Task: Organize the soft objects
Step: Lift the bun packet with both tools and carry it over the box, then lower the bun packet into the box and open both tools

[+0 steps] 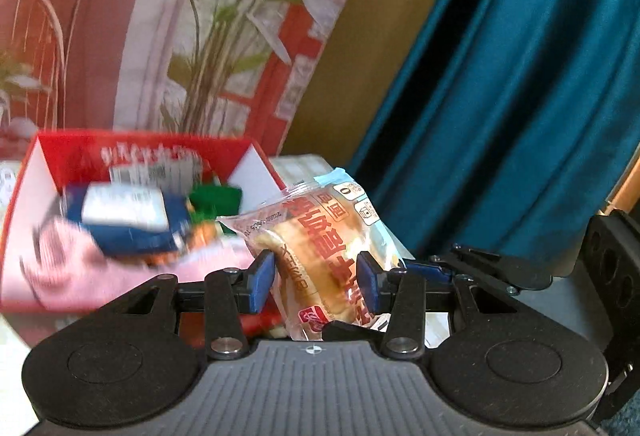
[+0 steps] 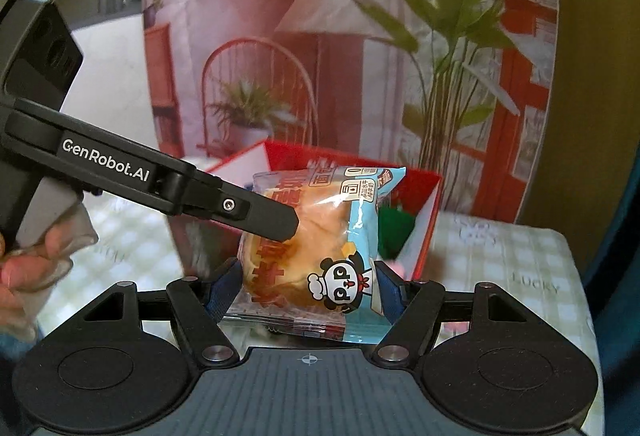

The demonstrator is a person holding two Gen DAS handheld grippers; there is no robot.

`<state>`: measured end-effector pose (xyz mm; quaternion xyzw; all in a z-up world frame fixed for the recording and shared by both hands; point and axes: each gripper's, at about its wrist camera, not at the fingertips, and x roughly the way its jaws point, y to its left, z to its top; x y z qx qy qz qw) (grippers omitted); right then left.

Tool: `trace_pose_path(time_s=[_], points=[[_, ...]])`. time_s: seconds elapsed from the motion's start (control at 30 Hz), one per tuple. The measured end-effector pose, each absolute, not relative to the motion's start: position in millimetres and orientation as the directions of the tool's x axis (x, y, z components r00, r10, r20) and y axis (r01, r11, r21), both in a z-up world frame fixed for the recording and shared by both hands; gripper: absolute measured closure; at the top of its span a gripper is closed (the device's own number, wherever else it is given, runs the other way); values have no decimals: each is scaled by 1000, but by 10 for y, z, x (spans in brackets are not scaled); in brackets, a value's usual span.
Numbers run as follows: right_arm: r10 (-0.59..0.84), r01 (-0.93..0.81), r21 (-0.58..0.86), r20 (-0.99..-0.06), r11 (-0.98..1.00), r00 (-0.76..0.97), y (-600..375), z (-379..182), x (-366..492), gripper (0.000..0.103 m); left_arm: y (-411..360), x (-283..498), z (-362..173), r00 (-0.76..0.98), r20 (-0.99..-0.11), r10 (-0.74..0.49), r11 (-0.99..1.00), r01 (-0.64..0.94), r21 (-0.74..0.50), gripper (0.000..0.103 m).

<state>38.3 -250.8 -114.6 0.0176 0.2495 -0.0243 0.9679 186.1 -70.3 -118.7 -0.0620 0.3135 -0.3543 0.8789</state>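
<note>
Bread packet [image 1: 320, 256] sits up off the bench, just in front of the red box [image 1: 140, 155]; you've got both grippers, L [image 1: 316, 284] & R [image 2: 304, 292], fingers part-open, clamped on it.

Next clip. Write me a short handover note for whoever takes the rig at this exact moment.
Left gripper: shut on the wrapped bread pack.
Right gripper: shut on the same pack, from the other side.
Pack is held up in front of the red box, not in it.
Done: a blue packet, something green and a pink soft item already lie in the box.
Left: probably place the pack in the box, then release both grips.
</note>
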Motion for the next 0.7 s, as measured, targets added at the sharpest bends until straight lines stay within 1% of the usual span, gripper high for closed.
trace_pose_path(time_s=[0.13, 0.27, 0.47, 0.7], points=[[-43, 77, 53, -471, 996, 881, -2691, -1089, 733, 37, -794, 2223, -1134, 565, -513, -646, 756, 564, -332, 56], [-65, 100, 50, -475, 994, 878, -2849, -1129, 1066, 37, -868, 2542, -1175, 565, -532, -630, 769, 545, -333, 56], [-67, 123, 71, -527, 990, 847, -2995, -1319, 1438, 37, -898, 2833, -1388, 557, -572, -602, 793, 500, -347, 56], [-51, 140, 105, -592, 985, 804, -3058, -1582, 1643, 37, -912, 3001, -1649, 526, -619, -583, 806, 469, -361, 55]])
